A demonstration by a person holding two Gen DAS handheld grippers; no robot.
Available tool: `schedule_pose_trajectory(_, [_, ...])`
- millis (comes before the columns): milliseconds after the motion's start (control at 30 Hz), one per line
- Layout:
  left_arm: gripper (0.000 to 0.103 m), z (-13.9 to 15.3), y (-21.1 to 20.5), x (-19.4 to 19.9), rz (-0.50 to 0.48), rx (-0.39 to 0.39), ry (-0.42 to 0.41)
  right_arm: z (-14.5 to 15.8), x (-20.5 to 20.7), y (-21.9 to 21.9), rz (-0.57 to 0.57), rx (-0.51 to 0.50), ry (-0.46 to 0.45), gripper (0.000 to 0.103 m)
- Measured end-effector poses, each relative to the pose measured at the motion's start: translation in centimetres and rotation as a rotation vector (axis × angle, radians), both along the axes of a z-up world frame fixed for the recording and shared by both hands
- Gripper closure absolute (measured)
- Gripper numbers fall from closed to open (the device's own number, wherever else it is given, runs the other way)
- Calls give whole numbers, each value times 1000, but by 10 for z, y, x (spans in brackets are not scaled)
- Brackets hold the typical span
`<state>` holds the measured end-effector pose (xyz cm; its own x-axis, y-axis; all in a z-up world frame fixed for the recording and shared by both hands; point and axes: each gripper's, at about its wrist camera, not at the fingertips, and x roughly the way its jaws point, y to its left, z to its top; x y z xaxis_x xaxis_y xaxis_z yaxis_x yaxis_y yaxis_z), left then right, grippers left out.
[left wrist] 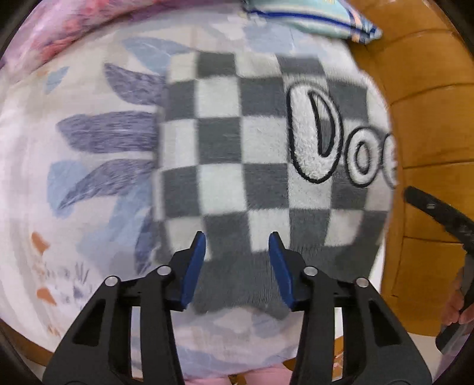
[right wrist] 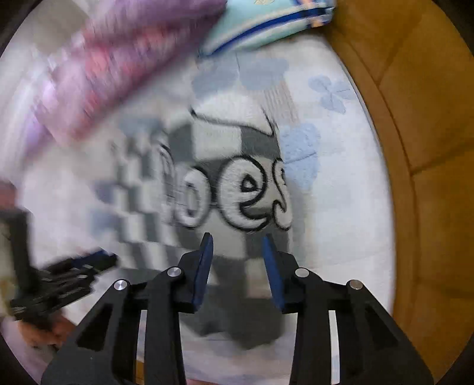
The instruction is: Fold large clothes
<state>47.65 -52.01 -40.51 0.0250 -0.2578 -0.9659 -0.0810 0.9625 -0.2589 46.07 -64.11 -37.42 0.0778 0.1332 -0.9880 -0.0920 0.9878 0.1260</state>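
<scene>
While both grippers point down at the checkered fleece (left wrist: 266,165) on the bed (left wrist: 89,237), its near hem lies between each pair of fingers. The left gripper (left wrist: 237,245) sits at the plain checkered end and the right gripper (right wrist: 237,247) at the lettered end, both parted, neither pinching cloth yet.

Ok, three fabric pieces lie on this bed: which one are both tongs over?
The grey-and-white checkered fleece garment with raised lettering; the pink-purple blanket and light-blue piped pillow lie farther up the bed.

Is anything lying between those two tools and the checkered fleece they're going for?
Nothing visible. The checkered fleece garment lies bare on the printed bedsheet, right under the left tool and the right tool, whose open fingers straddle its near hem. The pink blanket and the blue-edged pillow lie beyond it.
</scene>
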Motion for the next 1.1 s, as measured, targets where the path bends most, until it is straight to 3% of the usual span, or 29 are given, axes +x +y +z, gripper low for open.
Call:
schedule_pose_trajectory(33, [61,-15,-5,5,-5,20,40,-26,9,7,-2,-122,74,58])
schedule_pose_trajectory(67, [63,-44,-10,12,-2,39,106,-49,16,6,-47,-188,111,35])
schedule_pose_trajectory(133, [62,-72,-12,19,23,22,105,-76,27,-6,-149,-325,146,7])
schedule_pose_trajectory(233, [62,-72,-8,32,49,12,129,-90,35,-44,-288,-67,205,7])
schedule_pose_trajectory(267, [63,-64,-5,35,49,-11,140,-88,33,-57,-318,0,228,11])
schedule_pose_trajectory(300, [67,-55,-4,38,42,-18,129,-81,31,-63,-328,27,239,22])
schedule_pose_trajectory(333, [68,-44,-3,41,27,-15,101,-69,29,-62,-323,72,239,58])
schedule_pose_trajectory(367, [68,-32,-2,46,9,-5,61,-61,28,-60,-314,110,238,64])
schedule_pose_trajectory(433, [68,-19,2,60,9,-7,24,-32,31,-44,-258,84,181,75])
schedule_pose_trajectory(567, [68,-12,5,107,37,-10,-45,1,68,-9,-162,161,82,80])
schedule_pose_trajectory(633, [68,-24,3,123,50,21,-18,-7,90,7,-118,22,79,80])
schedule_pose_trajectory(667, [68,-47,0,136,49,33,50,-21,102,12,-97,-83,95,77])
schedule_pose_trajectory(733, [69,-79,-1,147,89,-9,74,-58,125,15,-93,-157,129,77])
schedule_pose_trajectory(833, [70,-85,-3,161,120,-28,70,-82,151,14,-62,-238,127,77])
schedule_pose_trajectory(967, [69,-74,-17,164,19,30,81,-85,165,-3,-99,-182,175,78])
schedule_pose_trajectory(1100, [69,-57,-17,123,-28,24,90,-68,146,-16,-99,-123,149,78])
